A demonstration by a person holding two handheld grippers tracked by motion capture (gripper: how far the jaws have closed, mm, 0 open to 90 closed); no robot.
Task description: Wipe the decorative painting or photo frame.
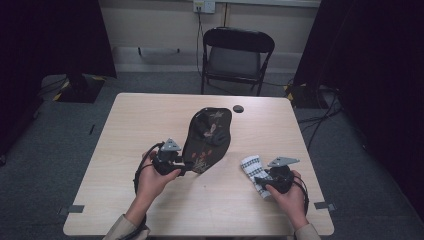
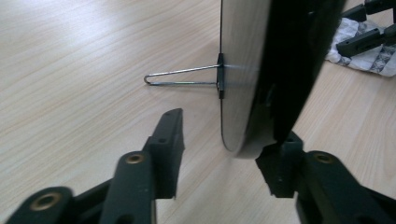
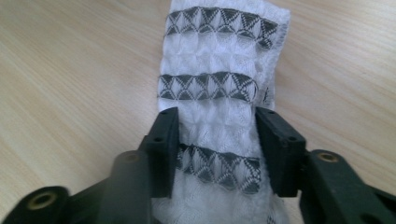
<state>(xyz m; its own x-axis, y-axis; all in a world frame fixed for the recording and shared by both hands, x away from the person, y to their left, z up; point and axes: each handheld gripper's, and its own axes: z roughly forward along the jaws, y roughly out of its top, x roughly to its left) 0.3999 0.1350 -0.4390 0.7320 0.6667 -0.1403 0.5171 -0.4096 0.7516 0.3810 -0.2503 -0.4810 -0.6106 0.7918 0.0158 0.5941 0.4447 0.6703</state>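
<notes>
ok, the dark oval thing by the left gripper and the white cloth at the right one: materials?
Dark oval piece: looks like a rigid board, maybe lacquered wood or plastic. Thin, straight glossy edge, floral print on its face, a wire stand clipped behind. Can't settle which.

White cloth: knitted or waffle-woven textile, matte, probably cotton. Puckered texture, grey diamond bands, soft folds between the right gripper jaws.

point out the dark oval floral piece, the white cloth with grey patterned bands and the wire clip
dark oval floral-patterned piece (image 1: 209, 135), high view, on the middle of its patterned face
folded white cloth with grey patterned bands (image 3: 212, 86), right gripper view, on the second grey band
thin metal wire clip (image 2: 180, 77), left gripper view, on its wire loop
</notes>
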